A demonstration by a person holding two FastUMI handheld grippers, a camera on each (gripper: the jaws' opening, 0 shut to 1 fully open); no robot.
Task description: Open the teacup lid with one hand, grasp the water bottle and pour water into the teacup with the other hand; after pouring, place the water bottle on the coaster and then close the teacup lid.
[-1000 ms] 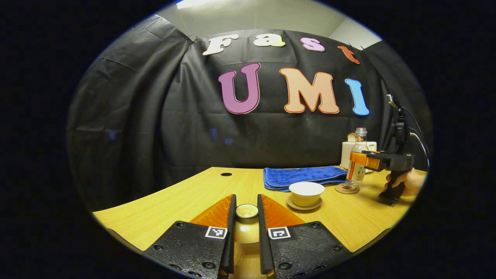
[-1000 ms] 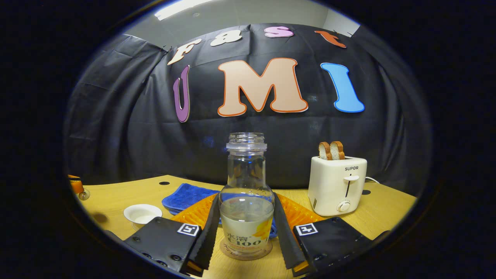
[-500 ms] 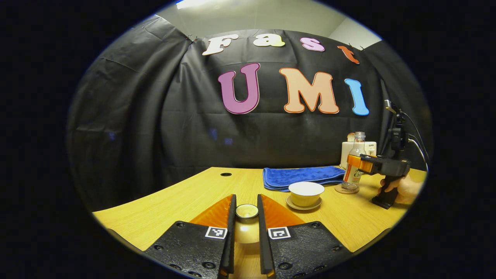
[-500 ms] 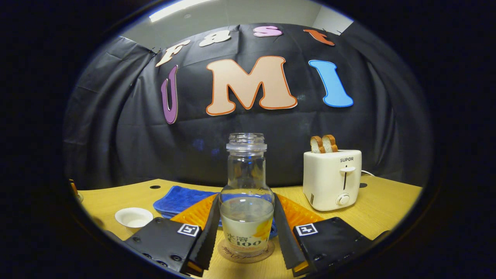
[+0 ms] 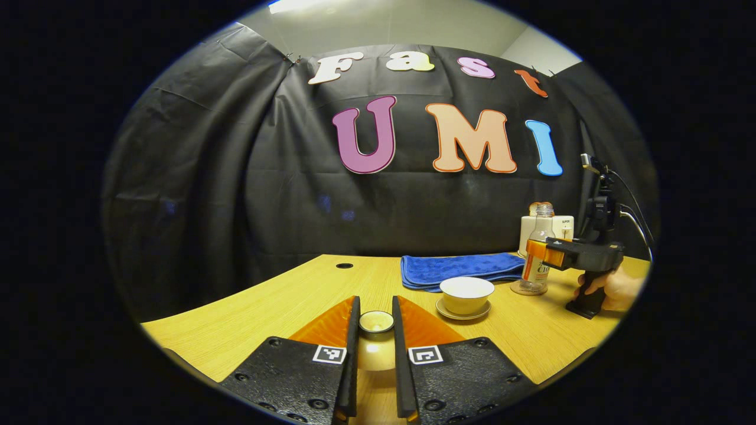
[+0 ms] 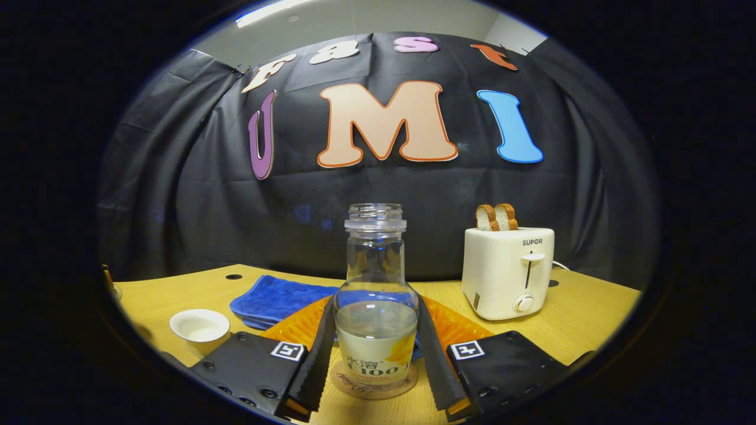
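Glass water bottle (image 6: 375,307) on coaster (image 6: 374,381) | right gripper (image 6: 375,354) level, clamping it

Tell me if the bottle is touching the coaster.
Touching. In the right gripper view the bottle stands upright with its base on the coaster, no gap showing, between the right gripper's fingers.

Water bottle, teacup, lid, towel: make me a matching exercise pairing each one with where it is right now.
Things:
1. water bottle
2. teacup
3. lid
4. towel

Places:
A. on its saucer, uncovered
B. between the left tongs, off the cup
C. folded behind the cup
D. on the coaster, between the right tongs

Pairs: 1-D, 2-A, 3-B, 4-C
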